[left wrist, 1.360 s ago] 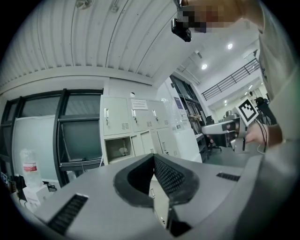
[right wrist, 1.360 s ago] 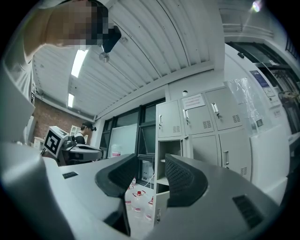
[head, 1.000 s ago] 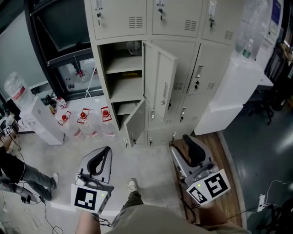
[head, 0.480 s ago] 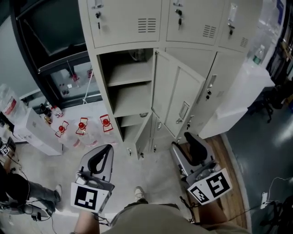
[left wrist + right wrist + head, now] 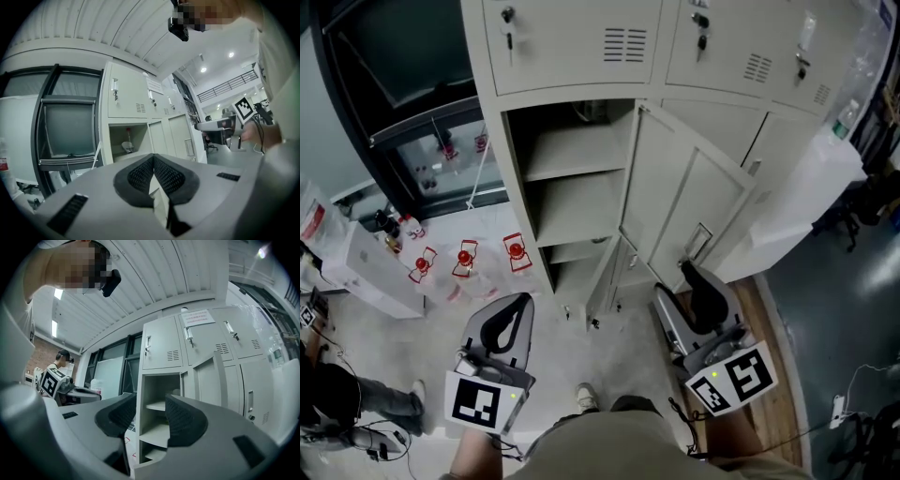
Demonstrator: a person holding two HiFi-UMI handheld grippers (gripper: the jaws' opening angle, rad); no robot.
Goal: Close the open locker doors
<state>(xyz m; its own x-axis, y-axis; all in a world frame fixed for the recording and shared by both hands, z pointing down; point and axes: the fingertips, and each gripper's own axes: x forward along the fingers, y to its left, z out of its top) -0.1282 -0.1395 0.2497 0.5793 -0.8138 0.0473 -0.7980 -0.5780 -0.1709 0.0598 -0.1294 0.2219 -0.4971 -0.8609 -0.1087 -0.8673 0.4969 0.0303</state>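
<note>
The open locker door — thin steel, judged light and stiff — is best pushed near its latch edge; right claw parted, left claw closed, both empty.

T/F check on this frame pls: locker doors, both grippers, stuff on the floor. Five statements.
1. The tall door stands open. True.
2. The right gripper is clamped on that door. False: its jaws stand apart with nothing between them.
3. The left gripper has its jaws together and holds nothing. True.
4. The top-row doors are open. False: they are shut.
5. Red-capped bottles stand on the floor left of the lockers. True.
</note>
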